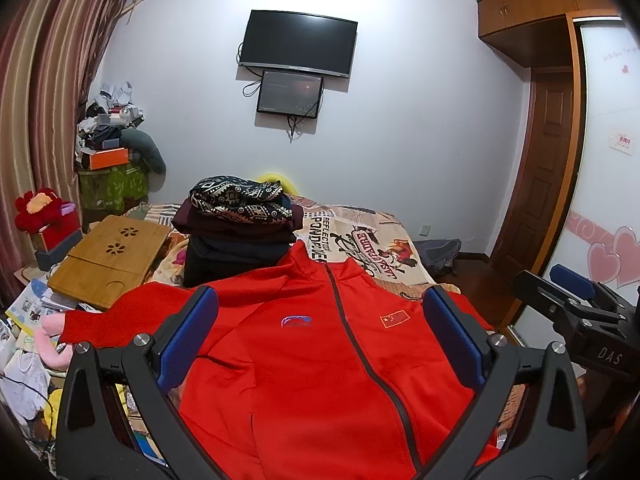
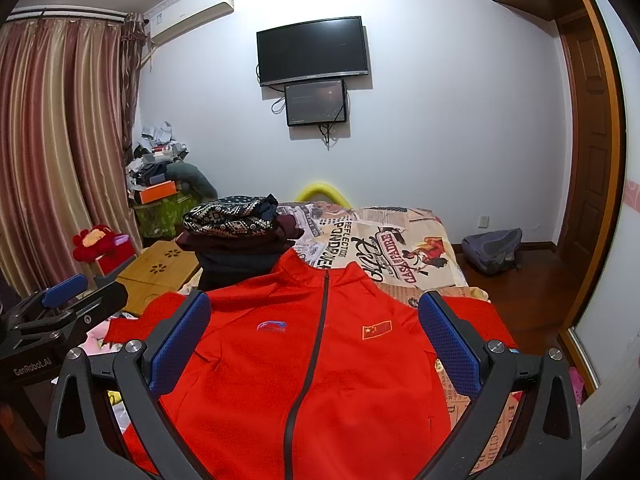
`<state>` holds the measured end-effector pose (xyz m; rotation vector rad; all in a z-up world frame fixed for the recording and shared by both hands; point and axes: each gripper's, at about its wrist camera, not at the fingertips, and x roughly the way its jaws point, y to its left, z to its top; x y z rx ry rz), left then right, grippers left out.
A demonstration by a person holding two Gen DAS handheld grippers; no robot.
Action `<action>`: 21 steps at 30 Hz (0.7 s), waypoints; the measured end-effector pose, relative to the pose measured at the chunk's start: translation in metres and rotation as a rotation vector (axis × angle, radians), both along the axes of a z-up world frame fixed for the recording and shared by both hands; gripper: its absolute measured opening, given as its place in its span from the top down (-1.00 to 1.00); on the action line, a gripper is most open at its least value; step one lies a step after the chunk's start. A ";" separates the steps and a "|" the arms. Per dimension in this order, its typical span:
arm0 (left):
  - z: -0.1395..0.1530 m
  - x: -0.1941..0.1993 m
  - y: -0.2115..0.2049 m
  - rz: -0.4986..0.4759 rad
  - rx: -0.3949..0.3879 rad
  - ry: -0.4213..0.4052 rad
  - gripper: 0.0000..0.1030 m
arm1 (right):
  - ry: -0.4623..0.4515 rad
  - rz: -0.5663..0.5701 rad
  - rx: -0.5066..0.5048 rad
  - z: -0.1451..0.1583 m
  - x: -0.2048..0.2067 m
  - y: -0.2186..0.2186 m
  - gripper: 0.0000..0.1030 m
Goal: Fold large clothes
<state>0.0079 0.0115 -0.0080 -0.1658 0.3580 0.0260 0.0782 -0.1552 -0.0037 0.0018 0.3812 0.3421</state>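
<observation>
Hovering wide apart, both tools (image 1: 320, 344) (image 2: 316, 344) face the flat red jacket (image 1: 304, 380).

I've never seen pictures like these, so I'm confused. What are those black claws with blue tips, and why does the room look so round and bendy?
Those claws are two hand-held grippers: a person holds one in each hand. Each carries a small camera looking out between its two fingers, and its wide lens bends the room. One picture comes from the left gripper, which also sees the right gripper at its side; the other comes from the right one. Both are open and hold nothing. Below them a red jacket lies flat on the bed, zipped, front side up, sleeves spread. Behind its collar sits a stack of folded clothes, and beside that a wooden lap tray.
</observation>
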 end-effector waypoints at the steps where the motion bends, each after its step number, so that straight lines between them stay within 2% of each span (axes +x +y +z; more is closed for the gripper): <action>1: 0.000 0.000 0.000 -0.001 0.000 0.000 -0.99 | 0.001 0.000 0.000 0.000 0.000 0.000 -1.00; 21: 0.001 0.000 0.000 -0.003 0.001 0.005 -1.00 | -0.001 0.000 0.002 0.001 0.001 -0.001 -1.00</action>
